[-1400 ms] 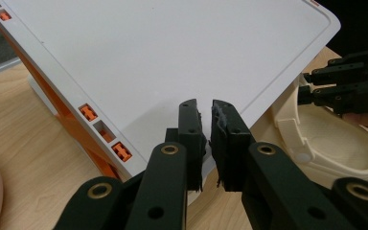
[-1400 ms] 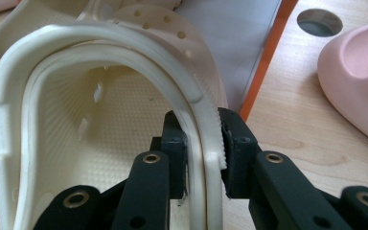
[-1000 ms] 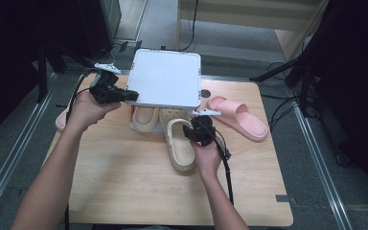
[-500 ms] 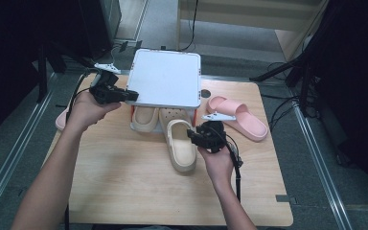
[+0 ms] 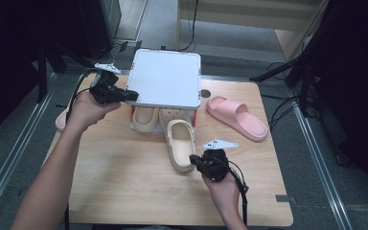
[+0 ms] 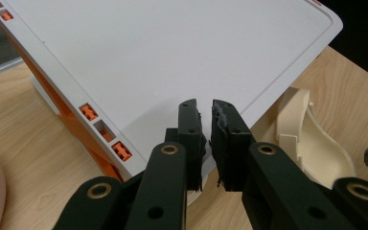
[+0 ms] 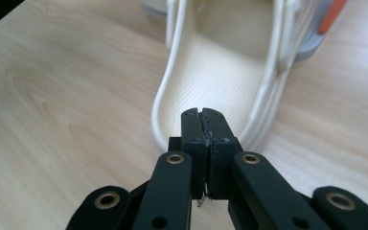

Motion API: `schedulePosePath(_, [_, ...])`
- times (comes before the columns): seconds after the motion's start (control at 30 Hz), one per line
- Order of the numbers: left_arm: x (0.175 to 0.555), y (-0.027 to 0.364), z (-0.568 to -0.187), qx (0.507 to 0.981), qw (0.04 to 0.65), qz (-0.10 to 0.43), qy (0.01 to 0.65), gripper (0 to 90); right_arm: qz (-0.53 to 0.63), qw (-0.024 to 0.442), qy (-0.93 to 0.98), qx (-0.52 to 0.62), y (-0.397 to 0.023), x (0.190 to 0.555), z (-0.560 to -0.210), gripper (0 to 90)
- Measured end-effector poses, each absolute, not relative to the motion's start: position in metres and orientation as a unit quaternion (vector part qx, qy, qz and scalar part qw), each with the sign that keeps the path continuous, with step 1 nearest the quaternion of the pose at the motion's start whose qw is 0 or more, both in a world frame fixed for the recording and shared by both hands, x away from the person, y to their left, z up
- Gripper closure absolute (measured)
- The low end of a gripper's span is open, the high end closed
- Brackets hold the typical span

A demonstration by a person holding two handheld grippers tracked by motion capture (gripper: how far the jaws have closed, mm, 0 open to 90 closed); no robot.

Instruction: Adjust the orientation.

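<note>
Rack (image 5: 166, 79): cream clog (image 5: 179, 143) half under | left gripper (image 5: 129, 95) clamps lid edge | right gripper (image 5: 195, 162) closed, empty

We see the right gripper (image 5: 195, 163) pull back from beside the cream clog's (image 5: 180, 142) strap toward its heel end, nearer the person, its jaws just closing until they meet with nothing between them.

Worktop (image 5: 124, 191) | rear centre: shoe rack (image 5: 165, 79), clog (image 5: 146, 120) under it | front: second clog (image 5: 179, 143) | right: slide sandal (image 5: 237, 117)
</note>
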State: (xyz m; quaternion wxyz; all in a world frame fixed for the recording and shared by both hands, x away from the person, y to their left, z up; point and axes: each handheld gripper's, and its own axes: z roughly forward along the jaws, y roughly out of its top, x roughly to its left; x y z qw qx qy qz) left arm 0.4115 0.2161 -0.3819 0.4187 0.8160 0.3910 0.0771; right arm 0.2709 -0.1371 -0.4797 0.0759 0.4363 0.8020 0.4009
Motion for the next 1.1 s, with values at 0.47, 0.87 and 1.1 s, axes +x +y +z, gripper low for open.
schedulePosePath(0.47, [0.412,0.216,-0.382,0.815,0.421,0.077,0.390,82.2,0.339,0.067,0.834,0.430,-0.127,0.257,-0.512,90.0])
schedulePosePath(0.87, [0.412,0.217,-0.383,0.815,0.424,0.075,0.389,82.2,0.366,0.074,0.836,0.402,-0.100,0.272,-0.504,90.0])
schedulePosePath(1.1, [0.412,0.217,-0.383,0.814,0.425,0.075,0.389,82.2,0.368,0.086,0.836,0.398,-0.088,0.294,-0.503,90.0])
